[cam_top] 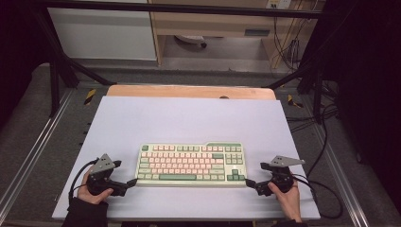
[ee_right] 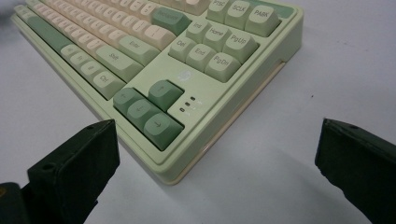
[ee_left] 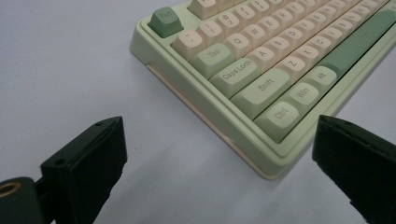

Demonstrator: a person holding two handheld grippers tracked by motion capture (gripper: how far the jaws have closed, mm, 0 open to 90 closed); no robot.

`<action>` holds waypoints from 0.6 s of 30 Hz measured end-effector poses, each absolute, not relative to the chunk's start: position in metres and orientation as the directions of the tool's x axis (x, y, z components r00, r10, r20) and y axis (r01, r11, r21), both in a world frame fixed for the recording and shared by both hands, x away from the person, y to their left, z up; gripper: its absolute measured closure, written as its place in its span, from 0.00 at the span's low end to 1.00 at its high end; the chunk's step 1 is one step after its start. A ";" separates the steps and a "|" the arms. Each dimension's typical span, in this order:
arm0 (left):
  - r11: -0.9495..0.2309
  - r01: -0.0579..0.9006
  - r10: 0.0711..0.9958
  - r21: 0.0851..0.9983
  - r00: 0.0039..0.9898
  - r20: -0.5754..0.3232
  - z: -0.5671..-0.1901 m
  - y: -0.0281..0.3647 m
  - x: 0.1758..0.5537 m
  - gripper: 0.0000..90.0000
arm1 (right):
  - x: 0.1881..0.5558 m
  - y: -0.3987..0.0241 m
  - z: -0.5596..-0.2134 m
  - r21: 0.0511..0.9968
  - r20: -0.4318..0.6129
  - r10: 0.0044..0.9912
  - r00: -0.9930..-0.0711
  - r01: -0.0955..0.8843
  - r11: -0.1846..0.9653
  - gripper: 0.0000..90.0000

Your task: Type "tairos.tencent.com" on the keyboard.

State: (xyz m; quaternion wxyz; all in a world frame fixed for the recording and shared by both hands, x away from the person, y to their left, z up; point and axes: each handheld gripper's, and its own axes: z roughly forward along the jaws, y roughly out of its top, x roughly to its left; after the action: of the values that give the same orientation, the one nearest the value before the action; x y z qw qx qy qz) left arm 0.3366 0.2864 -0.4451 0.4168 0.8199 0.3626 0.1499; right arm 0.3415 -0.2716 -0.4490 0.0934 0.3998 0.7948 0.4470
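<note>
Work appears barely begun: the green-and-cream keyboard (cam_top: 191, 164) lies flat on the white table (cam_top: 189, 118), ungrasped, with left gripper (cam_top: 132, 182) and right gripper (cam_top: 249, 182) spread wide at its near corners.

Smooth, faintly glossy plastic on the pale green keyboard (cam_top: 191, 164), with satin keycaps in cream and darker green and a thin glossier cream strip along the base edge. Matt, slightly grainy black plastic on the left gripper (ee_left: 219, 154) and the right gripper (ee_right: 215, 154), topped in the high view by dull grey plates, probably metal. Matt, smooth pale lilac sheet over the table (cam_top: 189, 120), with bare light wood at the far edge.
</note>
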 end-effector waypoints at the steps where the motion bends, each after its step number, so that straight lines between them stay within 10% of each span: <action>1: -0.391 0.471 0.720 0.791 0.692 -0.055 -0.445 0.286 0.337 0.03 | 0.342 -0.272 -0.449 0.786 0.209 0.718 -0.664 0.551 0.280 0.00; 18: -0.400 0.462 0.720 0.791 0.693 -0.041 -0.438 0.278 0.335 0.04 | 0.342 -0.272 -0.449 0.784 0.207 0.719 -0.663 0.552 0.283 0.00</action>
State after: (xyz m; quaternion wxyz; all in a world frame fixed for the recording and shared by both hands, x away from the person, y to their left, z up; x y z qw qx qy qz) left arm 0.3348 0.2780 -0.4382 0.4132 0.8221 0.3593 0.1557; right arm 0.3418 -0.2715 -0.4487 0.0938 0.3994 0.7955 0.4459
